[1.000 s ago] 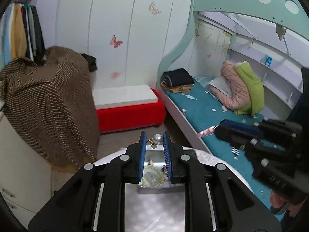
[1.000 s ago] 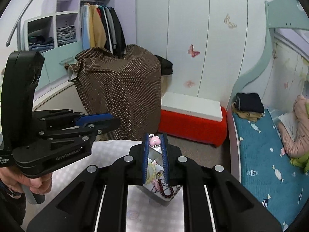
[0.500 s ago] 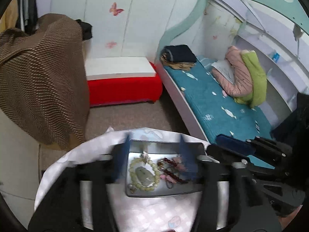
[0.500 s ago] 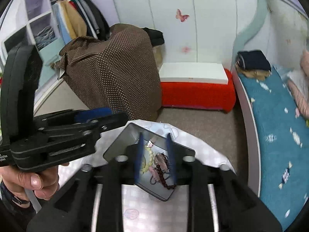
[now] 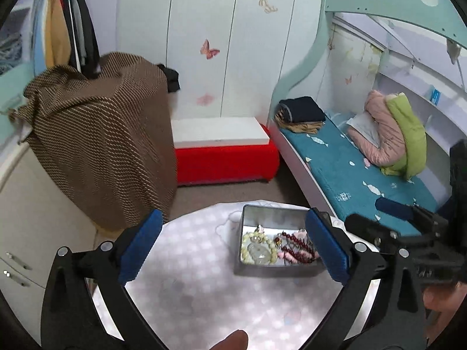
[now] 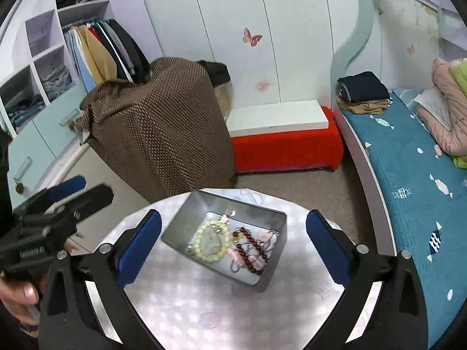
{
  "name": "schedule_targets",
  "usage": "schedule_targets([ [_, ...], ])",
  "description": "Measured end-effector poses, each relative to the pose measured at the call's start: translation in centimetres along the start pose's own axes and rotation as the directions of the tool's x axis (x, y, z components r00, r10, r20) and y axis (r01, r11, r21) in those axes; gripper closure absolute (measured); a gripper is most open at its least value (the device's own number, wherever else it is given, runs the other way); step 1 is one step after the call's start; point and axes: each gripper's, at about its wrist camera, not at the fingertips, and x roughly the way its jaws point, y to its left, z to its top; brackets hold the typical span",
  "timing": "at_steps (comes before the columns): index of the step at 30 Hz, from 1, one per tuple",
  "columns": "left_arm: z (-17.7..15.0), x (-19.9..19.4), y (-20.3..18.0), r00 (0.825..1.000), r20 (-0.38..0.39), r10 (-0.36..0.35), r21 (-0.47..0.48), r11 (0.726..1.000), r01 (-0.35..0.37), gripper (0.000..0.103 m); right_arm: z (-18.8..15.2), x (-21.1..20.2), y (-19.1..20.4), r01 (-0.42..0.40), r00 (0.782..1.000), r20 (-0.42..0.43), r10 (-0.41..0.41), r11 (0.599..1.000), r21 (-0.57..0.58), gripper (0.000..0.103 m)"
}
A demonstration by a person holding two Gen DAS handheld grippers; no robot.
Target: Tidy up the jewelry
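An open grey metal tin (image 6: 274, 250) stands on the round table (image 6: 186, 300). Inside lie a pale bead bracelet (image 6: 211, 240), a dark red bead string (image 6: 251, 248) and pink pieces (image 6: 236, 255). My right gripper (image 6: 233, 215) hovers above the tin; its jaws are opening wide and the blue pads touch nothing. My left gripper (image 5: 233, 217) is left of the tin (image 5: 248, 269), its jaws also opening with nothing held between them. The bracelet (image 5: 258, 248) and the red beads (image 5: 294, 243) also show in the left wrist view. Each view shows the other gripper at its edge.
A pale checked cloth covers the table, whose far edge runs just behind the tin. Beyond it are a brown-draped block (image 6: 163, 134), a red bench with a white top (image 6: 280, 143) and a bed with a teal cover (image 5: 350, 169). A thumb (image 5: 233, 338) shows at the bottom.
Both grippers went from shut on small pieces, a pearl charm on the left and a pink pendant on the right, to wide open. Both views tipped down toward the tin.
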Motion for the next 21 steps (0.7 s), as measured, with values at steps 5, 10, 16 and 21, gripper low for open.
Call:
schedule_targets([
  [5, -1.6, -5.5, -0.8, 0.996, 0.076, 0.045, 0.020, 0.999, -0.047, 0.005, -1.3, -4.1, 2.3, 0.022, 0.998, 0.067, -0.019, 0.999, -0.042, 0.007],
  [10, -4.2, -11.1, -2.0, 0.982, 0.165, 0.091, 0.033, 0.995, -0.098, 0.005, -4.1, -8.4, 4.3, 0.027, 0.993, 0.118, -0.019, 0.997, -0.067, 0.007],
  [16, -8.0, -16.3, -2.9, 0.969, 0.220, 0.110, 0.008, 0.993, -0.114, 0.005, -7.5, -13.2, 5.8, 0.061, 0.983, 0.175, -0.046, 0.995, -0.080, 0.007],
  [21, -11.1, -20.5, -3.5, 0.955, 0.259, 0.145, -0.013, 0.989, -0.147, 0.005, -9.9, -16.6, 6.8, 0.091, 0.972, 0.224, -0.070, 0.992, -0.086, 0.007],
])
